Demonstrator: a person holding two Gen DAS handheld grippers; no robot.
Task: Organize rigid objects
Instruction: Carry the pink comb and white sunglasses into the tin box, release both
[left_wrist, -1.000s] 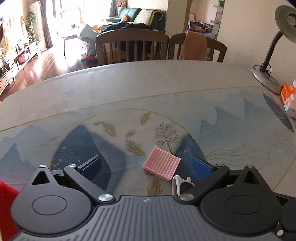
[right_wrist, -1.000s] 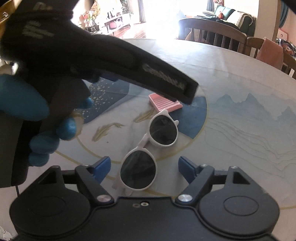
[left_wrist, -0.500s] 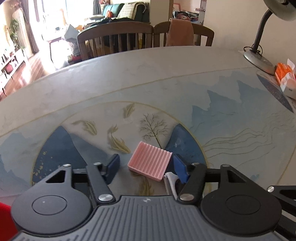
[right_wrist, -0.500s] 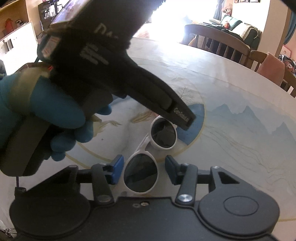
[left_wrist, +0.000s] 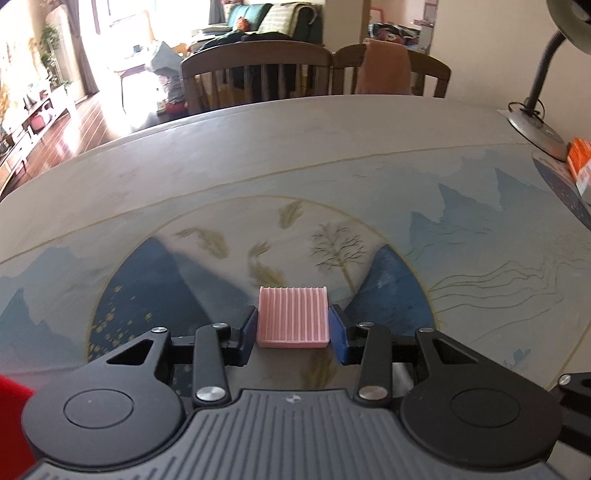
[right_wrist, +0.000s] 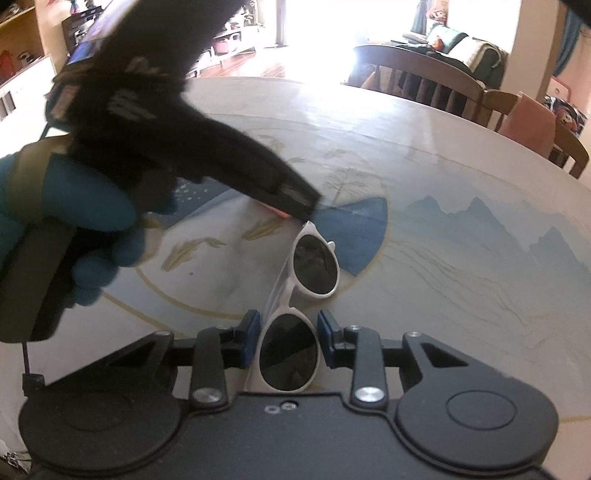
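Both pickups are judged to be at the gripping stage, with nothing yet carried anywhere. The left tongs (left_wrist: 292, 334) are seen closing around the pink ribbed block (left_wrist: 293, 317), which lies flat on the table (left_wrist: 332, 147) between the two blue pads; the pads stand at its sides, and contact appears to be made or almost made. The right tongs (right_wrist: 288, 341) are likewise closing on the near lens of the white sunglasses (right_wrist: 295, 314), which lie folded on the table with the far lens pointing away; the pads are seen at the frame's edges, though a firm squeeze cannot be confirmed. Lifting, carrying and setting down in an orderly place are all judged to remain; no tray or container for the things is shown.

In the right wrist view the left tool is seen held by a blue-gloved hand (right_wrist: 66, 221), its tip just beside the far end of the sunglasses, so the two tools work close together and a knock between them is a risk when either is raised. Farther off, a desk lamp (left_wrist: 535, 122) and an orange packet (left_wrist: 581, 162) are noted at the table's right edge, well apart from the work, and wooden chairs (left_wrist: 255, 74) stand behind the table.
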